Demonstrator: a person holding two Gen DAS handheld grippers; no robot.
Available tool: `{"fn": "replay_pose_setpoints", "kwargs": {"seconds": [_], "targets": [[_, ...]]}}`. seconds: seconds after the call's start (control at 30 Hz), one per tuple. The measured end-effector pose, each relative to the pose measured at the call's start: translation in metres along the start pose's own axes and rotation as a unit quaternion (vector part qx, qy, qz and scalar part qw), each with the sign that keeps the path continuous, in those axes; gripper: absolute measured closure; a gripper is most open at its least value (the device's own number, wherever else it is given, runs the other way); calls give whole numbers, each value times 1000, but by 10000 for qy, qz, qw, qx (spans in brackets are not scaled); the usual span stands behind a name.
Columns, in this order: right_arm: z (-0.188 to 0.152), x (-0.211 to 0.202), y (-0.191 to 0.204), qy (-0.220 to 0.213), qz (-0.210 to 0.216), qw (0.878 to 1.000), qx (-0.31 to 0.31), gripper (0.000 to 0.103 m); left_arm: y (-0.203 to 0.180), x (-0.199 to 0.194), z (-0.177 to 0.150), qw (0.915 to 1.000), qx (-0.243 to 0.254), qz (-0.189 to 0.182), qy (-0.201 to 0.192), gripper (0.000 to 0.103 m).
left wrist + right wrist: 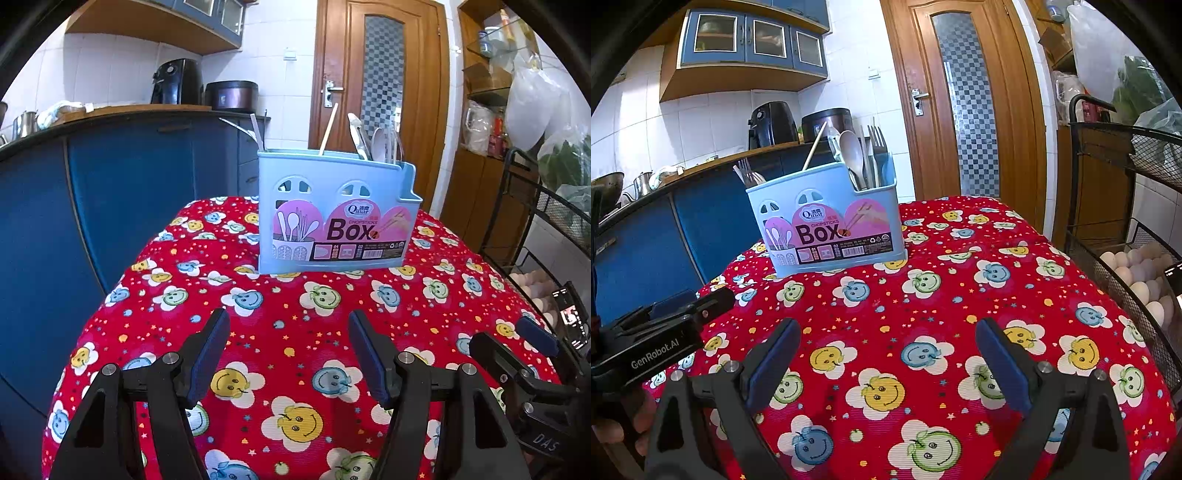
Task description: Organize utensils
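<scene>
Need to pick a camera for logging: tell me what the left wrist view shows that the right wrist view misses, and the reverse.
Left wrist only: hanging plastic bags.
Right wrist only: forks standing in the box, a wok on the counter.
Both: blue utensil box, red tablecloth, eggs in a wire basket, door, both claws open, left claw, right claw.

2 low views toward utensil box [334, 214]

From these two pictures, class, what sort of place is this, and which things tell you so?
Most likely a home kitchen. A worktop over blue cabinets carries an air fryer and a rice cooker, and a blue utensil box stands on a flowery tablecloth.
</scene>
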State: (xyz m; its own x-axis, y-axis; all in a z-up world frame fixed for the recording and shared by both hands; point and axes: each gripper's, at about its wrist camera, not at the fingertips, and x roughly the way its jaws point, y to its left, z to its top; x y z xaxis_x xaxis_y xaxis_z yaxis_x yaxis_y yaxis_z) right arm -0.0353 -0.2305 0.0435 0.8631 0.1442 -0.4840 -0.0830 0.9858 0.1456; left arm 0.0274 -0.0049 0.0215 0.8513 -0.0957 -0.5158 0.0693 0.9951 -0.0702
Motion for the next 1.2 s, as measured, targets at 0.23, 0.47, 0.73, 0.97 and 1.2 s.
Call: {"fn": "replay_pose_setpoints", "kwargs": {"seconds": [0.23,0.47,0.73,0.97,1.2], "targets": [[0,0,0,5,1,10000,5,6,1,0,0,10000,-5,-9,1,35],[0,0,0,2,2,10000,-9,6,1,0,1,10000,-17,4,-2,35],[-1,0,1,14,4,10000,-10,6,2,-2,2,10000,-48,8,-6,35],[0,-1,1,15,7,10000,-17,6,2,-2,3,10000,-65,8,-4,35],[1,-3,3,28,52,10000,15,6,3,-3,4,9999,-102,16,17,35]]}}
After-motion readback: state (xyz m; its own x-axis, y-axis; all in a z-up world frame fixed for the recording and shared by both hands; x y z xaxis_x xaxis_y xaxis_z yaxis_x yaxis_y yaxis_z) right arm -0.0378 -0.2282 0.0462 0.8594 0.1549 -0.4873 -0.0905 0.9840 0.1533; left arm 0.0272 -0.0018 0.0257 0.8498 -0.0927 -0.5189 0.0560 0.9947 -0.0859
